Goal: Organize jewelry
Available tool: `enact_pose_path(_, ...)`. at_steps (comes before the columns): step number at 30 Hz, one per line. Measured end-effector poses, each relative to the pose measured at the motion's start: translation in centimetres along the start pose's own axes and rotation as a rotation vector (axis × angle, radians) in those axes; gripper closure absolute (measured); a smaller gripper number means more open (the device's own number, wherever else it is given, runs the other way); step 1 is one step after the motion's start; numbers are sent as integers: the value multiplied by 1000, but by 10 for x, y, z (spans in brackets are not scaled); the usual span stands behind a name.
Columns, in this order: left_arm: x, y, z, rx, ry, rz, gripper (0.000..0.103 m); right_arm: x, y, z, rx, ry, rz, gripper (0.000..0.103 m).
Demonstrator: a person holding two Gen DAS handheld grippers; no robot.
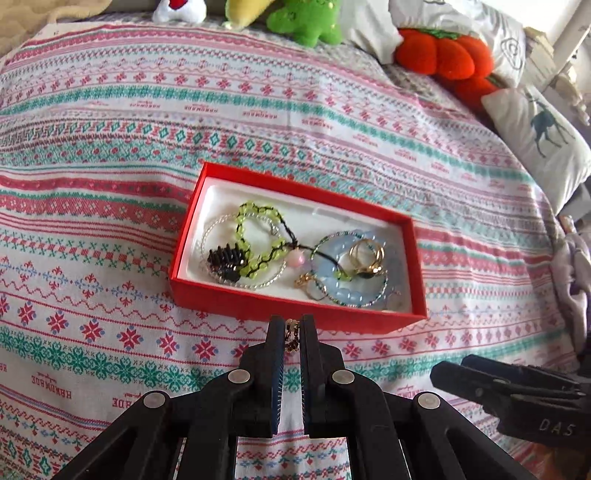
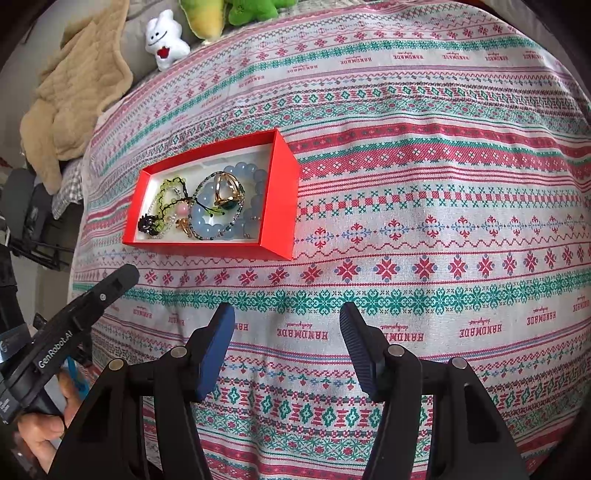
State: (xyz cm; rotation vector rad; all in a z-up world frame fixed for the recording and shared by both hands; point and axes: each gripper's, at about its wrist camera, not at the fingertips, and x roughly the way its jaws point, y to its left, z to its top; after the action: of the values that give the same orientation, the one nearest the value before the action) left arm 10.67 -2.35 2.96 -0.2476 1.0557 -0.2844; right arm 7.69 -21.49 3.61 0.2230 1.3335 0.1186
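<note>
Left claw (image 1: 291, 334), low centre of the left wrist view: clenched on a small gold-and-dark trinket (image 1: 291, 338), pinched between the fingertips. Too small and blurred to name; possibly an earring or charm.

Red box (image 1: 236, 302) just above the claw tips in the picture, open, white-lined, resting on the patterned bedspread (image 1: 110, 110). Inside: a green bead bracelet (image 1: 255, 240) with black cord toward the left end, a pale blue bead bracelet (image 1: 345, 286) toward the right end, gold rings (image 1: 369, 258) lying on the blue one, thin wire hoops around both.

Right claw (image 2: 287, 321), low centre of the right wrist view: released, jaws wide, only bedspread between them. Box sits in the upper left of that frame, well apart from it.

Plush toys (image 1: 306, 20) along the top edge.
</note>
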Motion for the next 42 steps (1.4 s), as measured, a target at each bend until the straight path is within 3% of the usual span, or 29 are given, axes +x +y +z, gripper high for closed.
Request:
enact_pose_path(6, 20, 7, 6, -61, 0, -22, 101, -3, -1, -1, 13, -11, -8, 41)
enact_pose_path(16, 35, 3, 14, -47, -23, -40, 99, 2, -1, 5, 36, -18, -20, 41)
enact_pose_path(19, 27, 2, 12, -54, -23, -53, 84, 4, 0, 5, 36, -19, -23, 41)
enact_pose_path(20, 22, 2, 9, -50, -28, -46, 75, 3, 0, 5, 37, -21, -26, 41)
enact_pose_path(26, 0, -3, -17, 18, -14, 74, 36, 2, 7, -2, 9, -26, -46, 41)
enact_pose_path(32, -30, -17, -42, 108, -24, 188, 0, -5, 18, -21, -53, -56, -139, 29)
enact_pose_path(34, -38, -17, -49, 119, -17, 247, 0, -10, 21, -29, -63, -81, -168, 20)
enact_pose_path(37, -49, -15, -61, 127, -28, 274, 0, -21, 24, -40, -68, -120, -210, 2)
enact_pose_path(42, -59, -6, -82, 91, -27, 311, 0, -29, 29, -59, -83, -146, -219, 0)
